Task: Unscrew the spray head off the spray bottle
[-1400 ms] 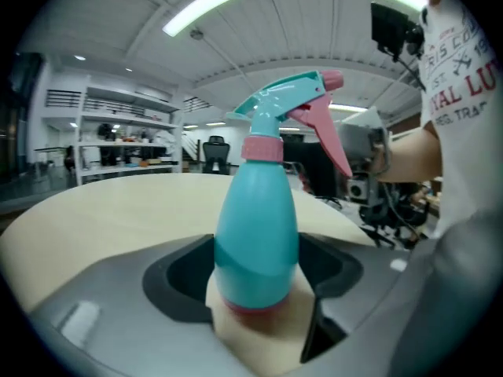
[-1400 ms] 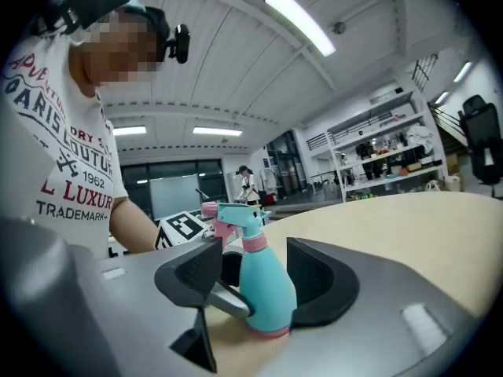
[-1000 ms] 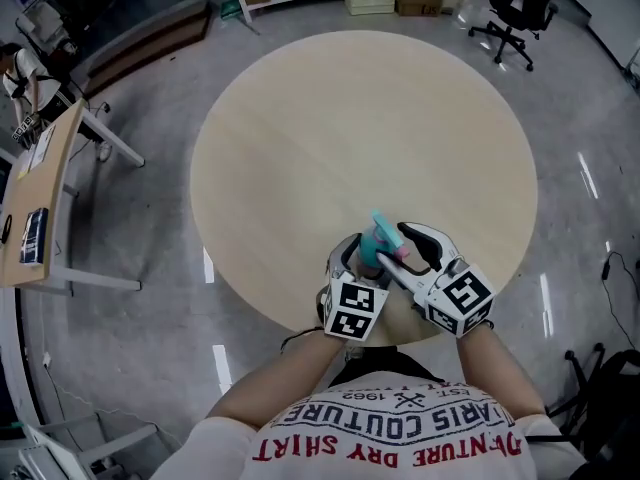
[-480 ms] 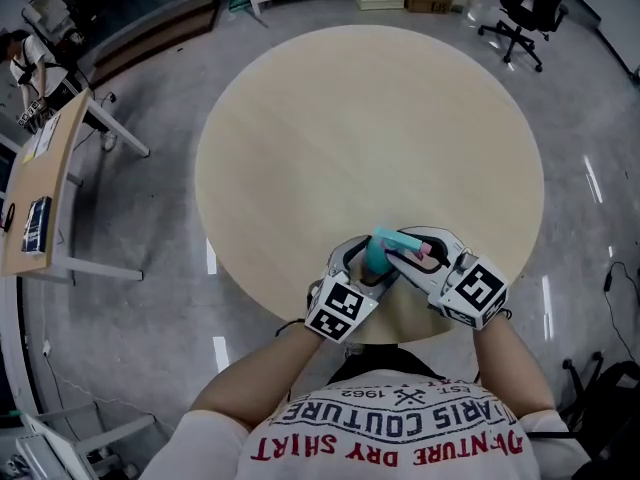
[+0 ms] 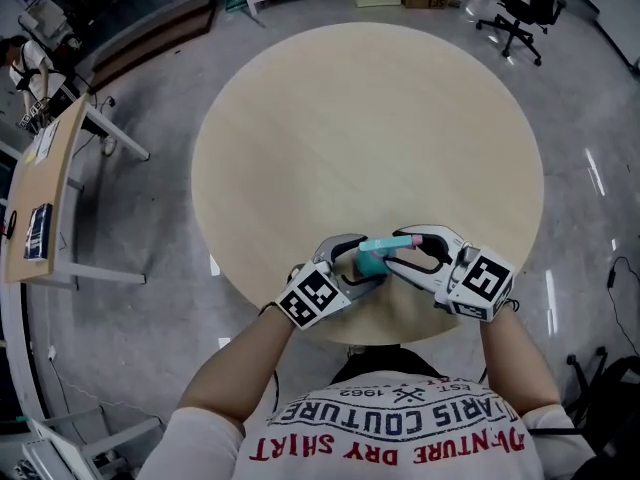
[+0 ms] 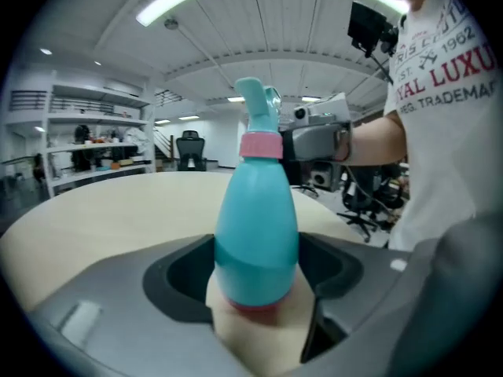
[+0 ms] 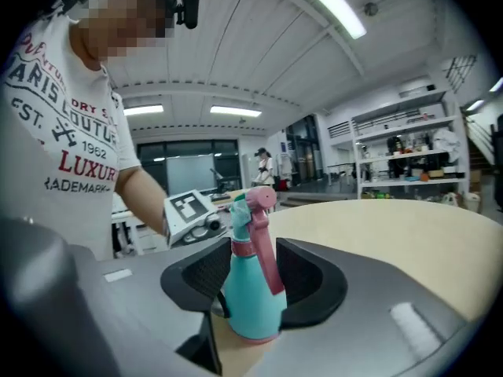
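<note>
We've the left hand-held gripper clamped on the spray bottle, upright at the surface's near edge, w/ its spray head btwn the right hand-held gripper's opening jaws.

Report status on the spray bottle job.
Left gripper clamped on the bottle, upright on the table. Right gripper jaws opening around its top, spray head still on. Nothing in the way.

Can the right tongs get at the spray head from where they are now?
Probably yes: the spray head stands between the right tongs, whose jaws are opening, and nothing blocks them. The left tongs grip the bottle lower down.
</note>
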A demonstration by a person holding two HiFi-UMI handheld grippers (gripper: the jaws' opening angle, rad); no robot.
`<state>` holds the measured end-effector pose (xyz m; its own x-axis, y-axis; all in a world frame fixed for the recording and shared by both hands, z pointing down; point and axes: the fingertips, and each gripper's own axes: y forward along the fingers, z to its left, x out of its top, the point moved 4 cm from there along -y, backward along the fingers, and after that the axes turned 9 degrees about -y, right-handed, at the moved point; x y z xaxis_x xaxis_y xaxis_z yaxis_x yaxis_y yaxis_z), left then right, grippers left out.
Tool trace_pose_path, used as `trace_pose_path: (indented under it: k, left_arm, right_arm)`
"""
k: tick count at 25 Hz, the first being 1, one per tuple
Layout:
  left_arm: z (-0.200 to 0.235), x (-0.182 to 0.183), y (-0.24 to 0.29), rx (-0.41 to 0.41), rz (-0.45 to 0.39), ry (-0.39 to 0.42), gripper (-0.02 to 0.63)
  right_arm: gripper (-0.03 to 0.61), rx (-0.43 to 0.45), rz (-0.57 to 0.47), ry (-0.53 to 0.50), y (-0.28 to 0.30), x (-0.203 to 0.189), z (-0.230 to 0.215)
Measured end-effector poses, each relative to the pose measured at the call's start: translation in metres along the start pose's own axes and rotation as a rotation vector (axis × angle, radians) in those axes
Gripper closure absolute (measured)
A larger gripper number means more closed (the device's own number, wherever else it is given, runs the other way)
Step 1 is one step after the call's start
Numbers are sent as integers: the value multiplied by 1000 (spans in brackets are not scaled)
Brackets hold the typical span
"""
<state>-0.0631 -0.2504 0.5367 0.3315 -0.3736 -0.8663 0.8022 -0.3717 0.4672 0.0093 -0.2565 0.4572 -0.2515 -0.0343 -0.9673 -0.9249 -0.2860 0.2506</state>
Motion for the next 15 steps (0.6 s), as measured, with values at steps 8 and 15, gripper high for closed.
trace_pose_path:
  k: [8,15]
  left_arm:
    - [14,5,8,475,-107,-246,285]
    - [-5,9,21,523,-105,-264,285]
  right_arm:
    - [397,-168,-11,51,-13,0,3]
    - [398,-235,9,25,8,-1,-2]
